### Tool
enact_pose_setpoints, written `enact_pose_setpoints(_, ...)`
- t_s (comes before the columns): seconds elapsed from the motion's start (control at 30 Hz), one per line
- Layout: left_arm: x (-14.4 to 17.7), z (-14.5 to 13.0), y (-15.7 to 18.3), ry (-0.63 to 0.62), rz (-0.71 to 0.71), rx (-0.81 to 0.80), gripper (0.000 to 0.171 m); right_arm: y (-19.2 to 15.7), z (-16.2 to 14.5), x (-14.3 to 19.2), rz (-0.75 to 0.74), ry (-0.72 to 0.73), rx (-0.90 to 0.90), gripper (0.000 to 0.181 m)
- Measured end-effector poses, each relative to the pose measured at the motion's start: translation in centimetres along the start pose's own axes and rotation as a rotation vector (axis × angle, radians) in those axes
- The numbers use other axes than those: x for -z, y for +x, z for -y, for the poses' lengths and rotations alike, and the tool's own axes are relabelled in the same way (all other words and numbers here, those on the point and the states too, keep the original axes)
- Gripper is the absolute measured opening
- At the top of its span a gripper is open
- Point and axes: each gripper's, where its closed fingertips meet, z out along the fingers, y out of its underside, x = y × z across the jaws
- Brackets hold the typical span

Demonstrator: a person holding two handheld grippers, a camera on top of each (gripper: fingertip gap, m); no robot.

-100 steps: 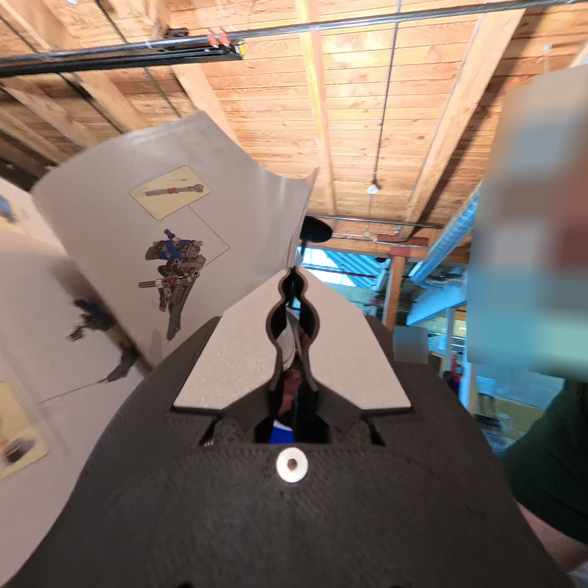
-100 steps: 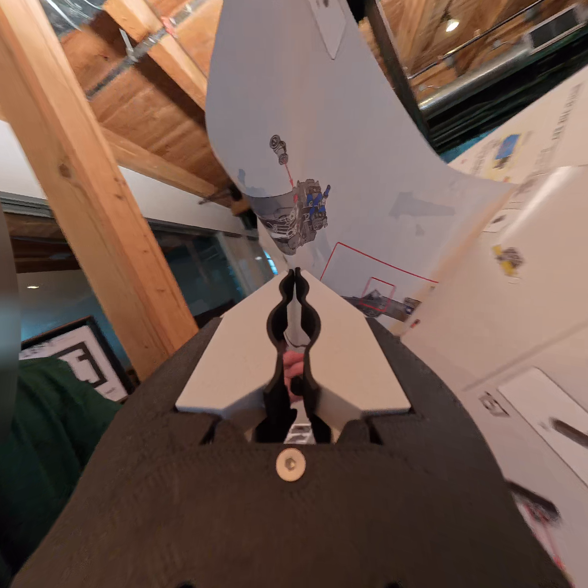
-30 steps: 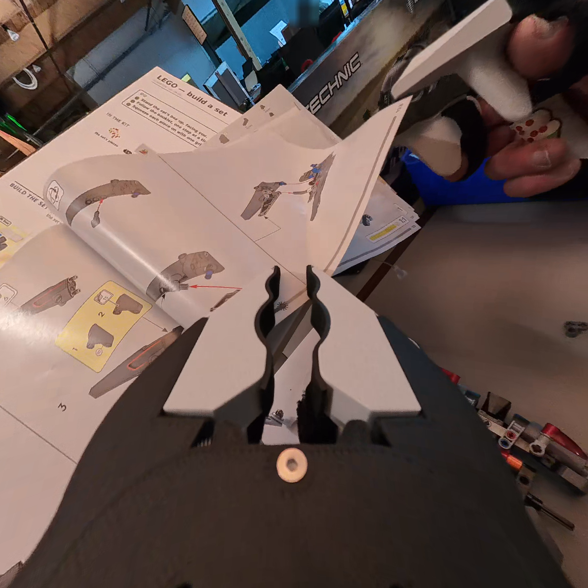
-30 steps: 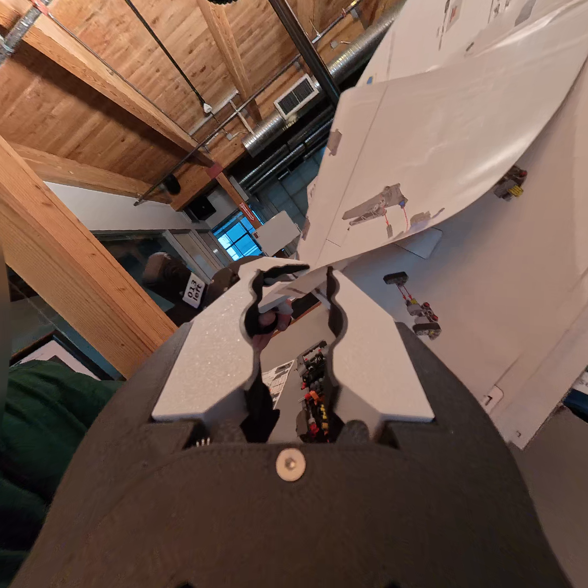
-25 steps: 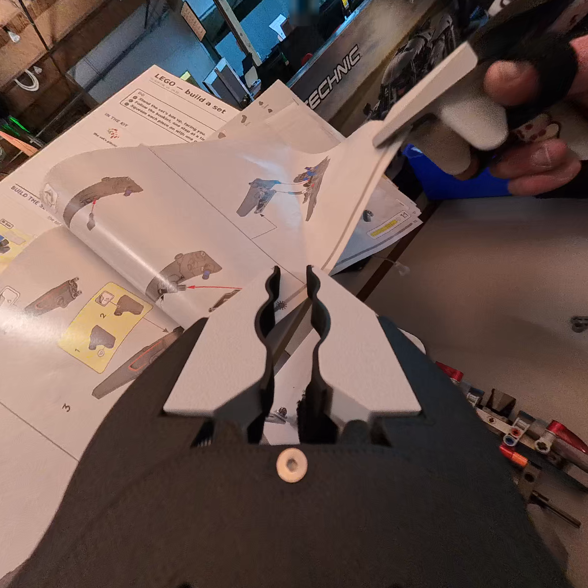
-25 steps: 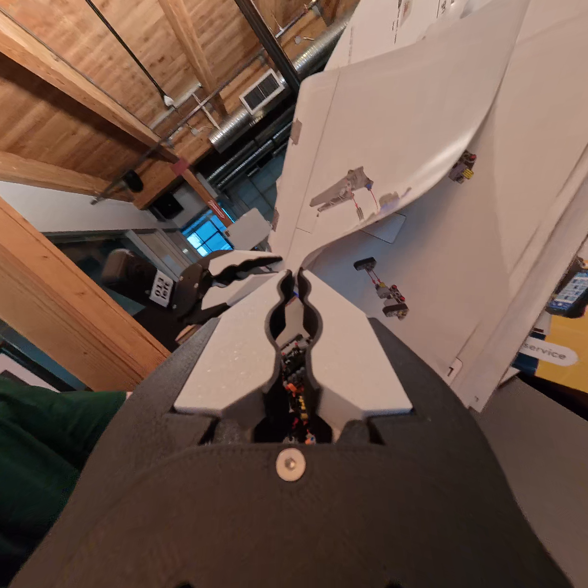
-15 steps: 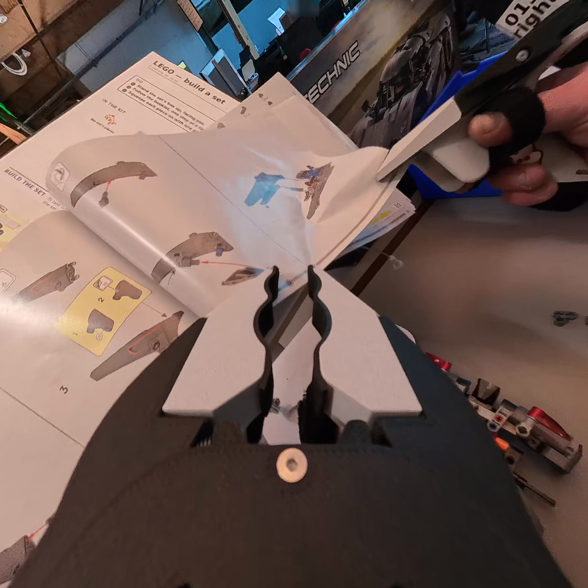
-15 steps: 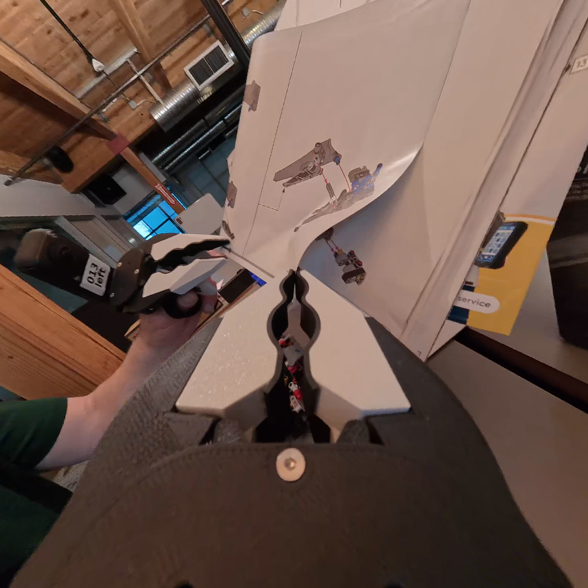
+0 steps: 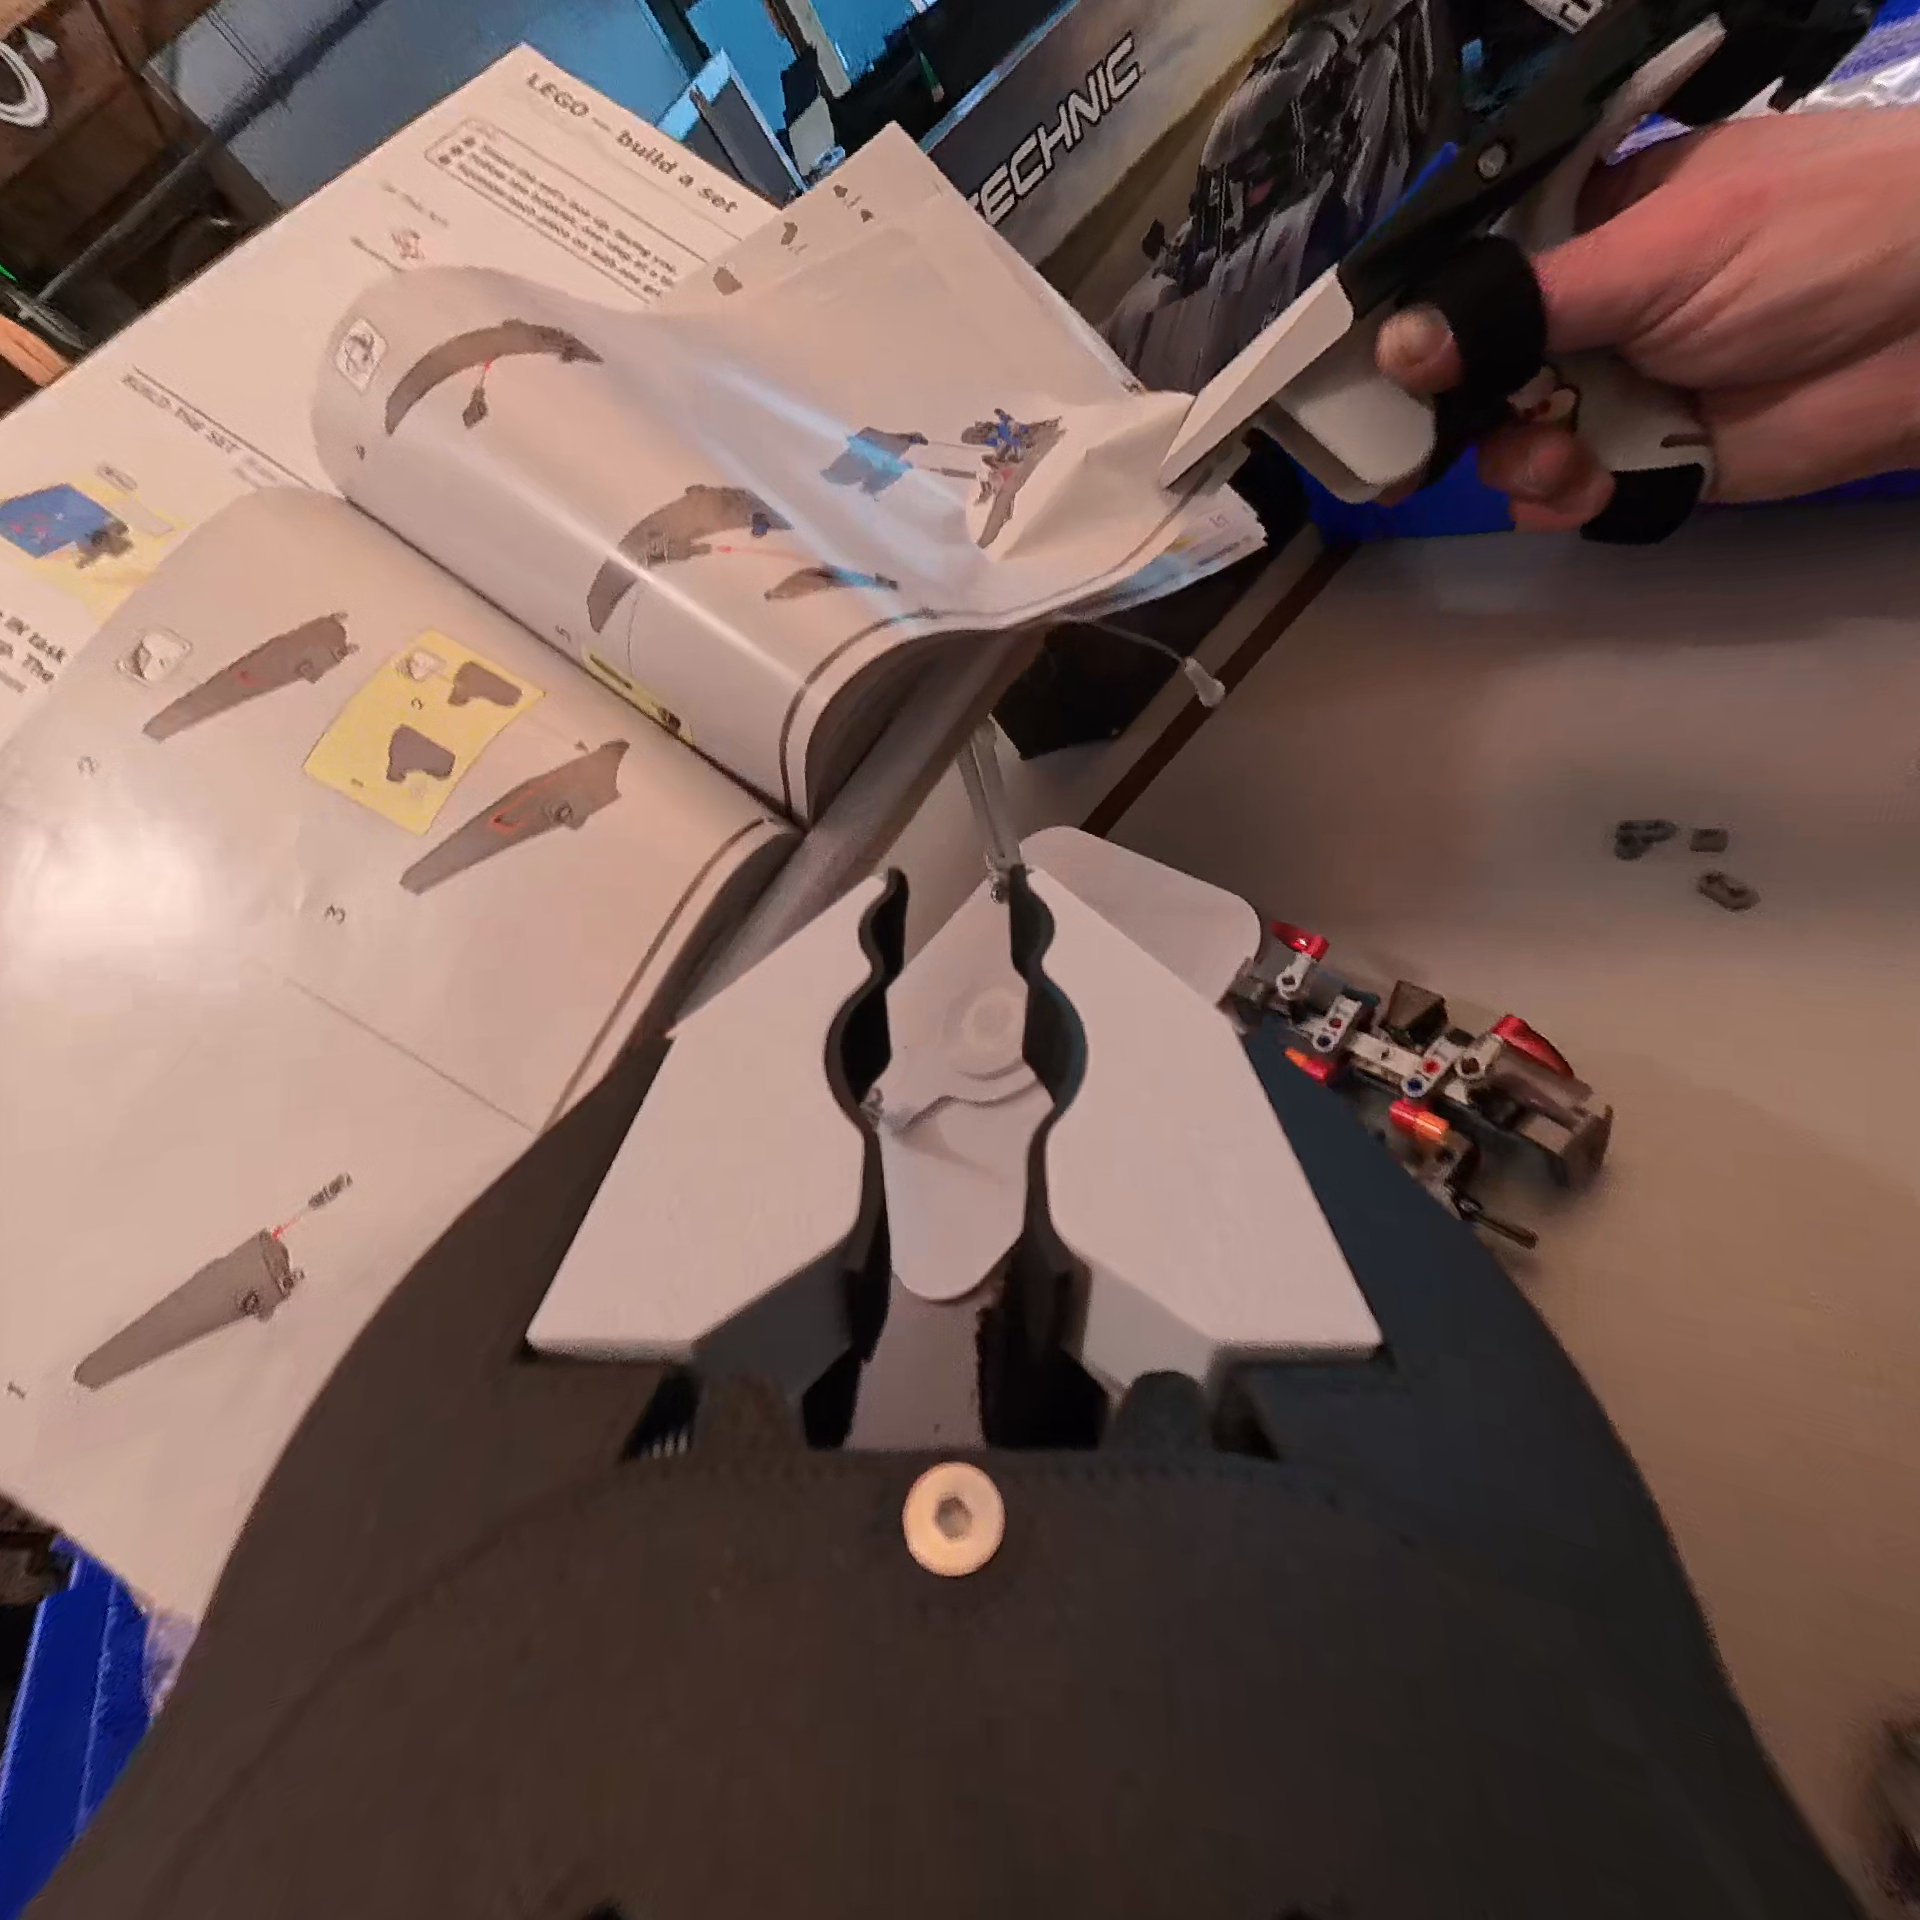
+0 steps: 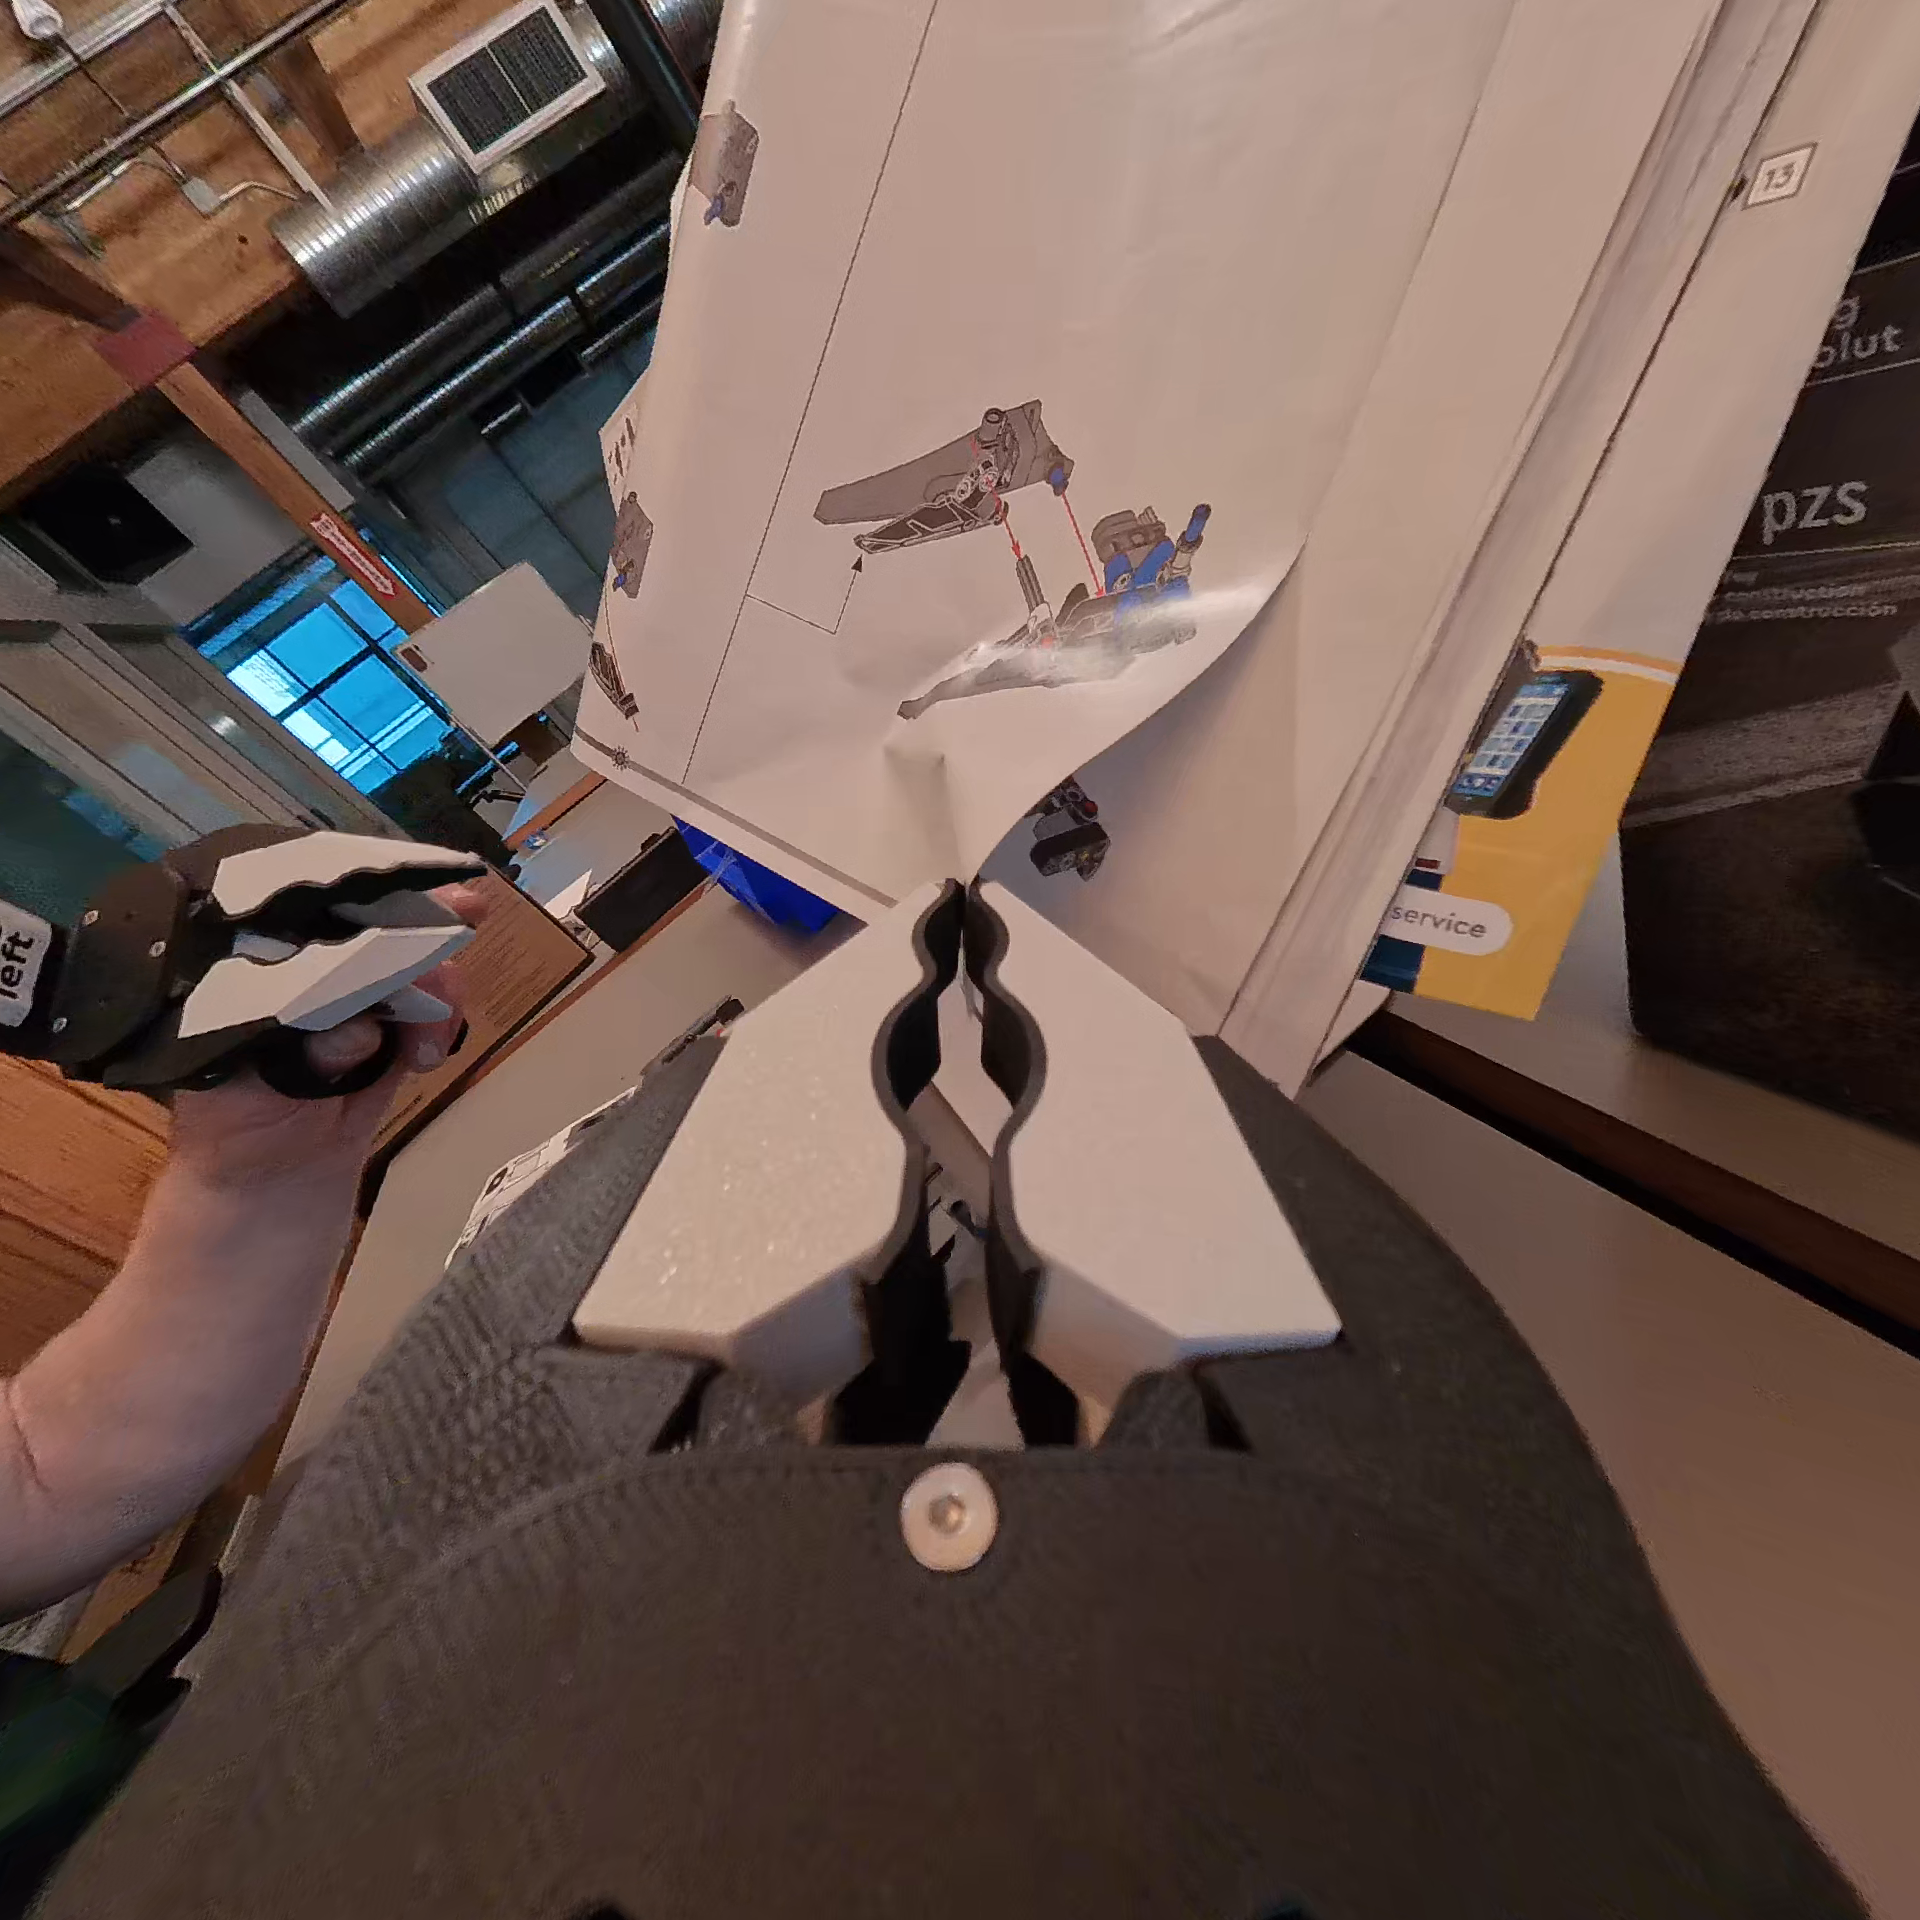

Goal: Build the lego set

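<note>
1. Lowered from the rafters toward the table since the earliest frames, both grippers now work over the open instruction booklet (image 9: 436, 790), with the page that stood upright half a second ago bent down and creased.

2. At upper right of the left wrist view, the right gripper (image 9: 1210, 457) has its fingers pressed together on the corner of a booklet page (image 9: 831, 436); the right wrist view shows the same pinch at frame centre, the paper puckering just above the tips.

3. Left gripper (image 9: 951, 883), seen at lower centre of its own view, has its fingers spread and holds nothing; the booklet's spine and a grey stand lie just beyond its tips. It also appears at left in the right wrist view (image 10: 457, 904), likewise apart.

4. Partly built lego model (image 9: 1423, 1070), grey with red and blue pins, lies on the table (image 9: 1558, 727) at right centre of the left wrist view, beside the left gripper's fingers and apart from both grippers. A few loose grey pieces (image 9: 1683, 852) sit farther right.

5. Step in hand appears to be page turning, finding the next build stage; assembly itself is paused.

6. Next move likely calls for laying the page flat and letting go without tearing the creased corner, then turning to the model.
</note>
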Motion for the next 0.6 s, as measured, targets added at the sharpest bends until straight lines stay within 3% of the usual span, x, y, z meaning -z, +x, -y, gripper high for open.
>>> enact_pose_setpoints(0.6,3.7,-1.4,2.4,-0.042,-0.032,0.048,0.02,0.3,0.2,0.2,-0.002,-0.003,0.016,0.0)
